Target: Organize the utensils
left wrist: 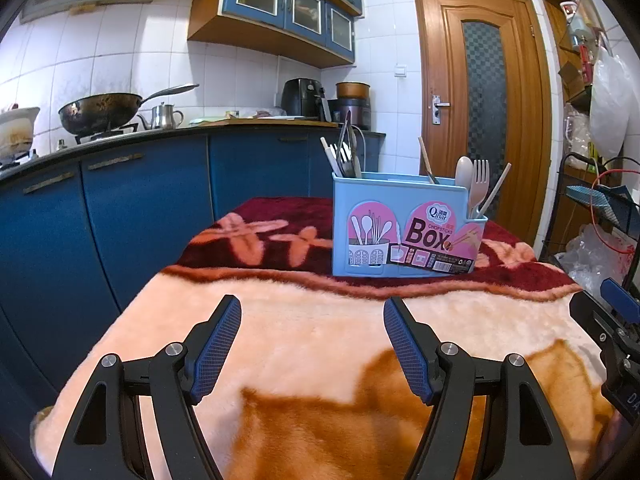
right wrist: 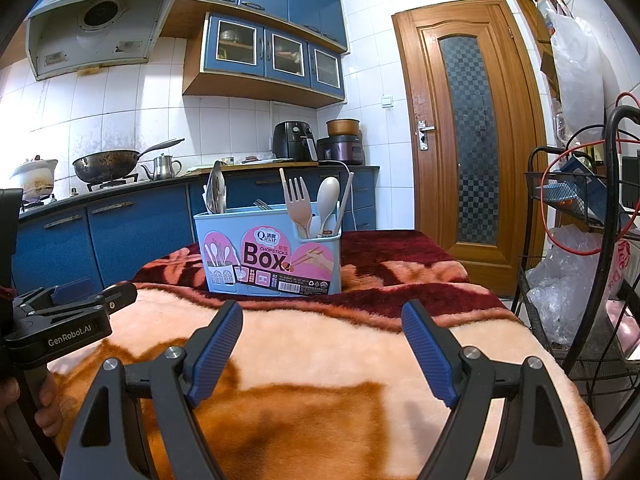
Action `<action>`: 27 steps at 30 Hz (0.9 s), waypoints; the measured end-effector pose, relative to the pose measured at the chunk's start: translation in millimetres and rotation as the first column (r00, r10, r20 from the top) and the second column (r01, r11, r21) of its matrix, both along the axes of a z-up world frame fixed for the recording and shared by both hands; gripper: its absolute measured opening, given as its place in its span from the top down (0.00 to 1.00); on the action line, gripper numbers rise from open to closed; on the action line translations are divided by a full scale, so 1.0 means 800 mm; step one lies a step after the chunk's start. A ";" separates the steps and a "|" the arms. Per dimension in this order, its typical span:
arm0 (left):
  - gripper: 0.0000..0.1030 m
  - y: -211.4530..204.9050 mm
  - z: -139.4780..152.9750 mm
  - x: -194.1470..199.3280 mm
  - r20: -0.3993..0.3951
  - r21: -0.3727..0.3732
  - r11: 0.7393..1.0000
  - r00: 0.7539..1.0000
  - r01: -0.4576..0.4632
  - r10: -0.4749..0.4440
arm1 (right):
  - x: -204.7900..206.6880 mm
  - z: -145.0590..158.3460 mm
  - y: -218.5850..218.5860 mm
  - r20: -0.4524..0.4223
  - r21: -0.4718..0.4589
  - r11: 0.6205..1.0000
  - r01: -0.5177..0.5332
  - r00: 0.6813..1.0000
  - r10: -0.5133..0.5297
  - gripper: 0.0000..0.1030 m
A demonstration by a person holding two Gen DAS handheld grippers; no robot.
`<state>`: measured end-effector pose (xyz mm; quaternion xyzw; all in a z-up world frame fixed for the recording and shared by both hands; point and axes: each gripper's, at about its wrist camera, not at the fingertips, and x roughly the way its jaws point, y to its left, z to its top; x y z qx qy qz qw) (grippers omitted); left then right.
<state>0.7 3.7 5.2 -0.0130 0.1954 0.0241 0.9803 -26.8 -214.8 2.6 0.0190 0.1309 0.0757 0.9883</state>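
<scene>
while both tools hover low over the near end of the blanket (left wrist: 320, 340), neither one carries anything: the left gripper (left wrist: 312, 344) has its fingers spread wide with only fabric between them, and the right gripper (right wrist: 322, 348) is spread just as wide and just as empty. the blue utensil box (left wrist: 404, 232) stands upright at the far end, on the dark red band of the blanket, well apart from both. a fork (right wrist: 298, 204), a spoon (right wrist: 327, 200) and chopsticks (left wrist: 496, 192) already stand handle-down in its small right pocket, likely so like goes with like, and metal pieces crowd the far left corner. no loose utensil shows on the blanket, so the sorting looks finished or nearly so.
</scene>
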 end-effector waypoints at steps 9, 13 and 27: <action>0.27 -0.001 0.001 -0.001 0.004 0.008 1.000 1.000 0.002 -0.002 | 0.000 0.000 0.000 0.000 0.000 1.000 0.000 1.000 0.000 0.19; 0.27 -0.001 0.002 -0.002 0.005 0.008 1.000 1.000 0.001 -0.001 | 0.000 0.000 0.000 0.000 0.000 1.000 0.000 1.000 0.000 0.19; 0.27 -0.001 0.001 -0.002 0.005 0.009 1.000 1.000 0.001 -0.001 | 0.000 0.000 0.000 0.001 -0.001 1.000 0.000 1.000 0.000 0.19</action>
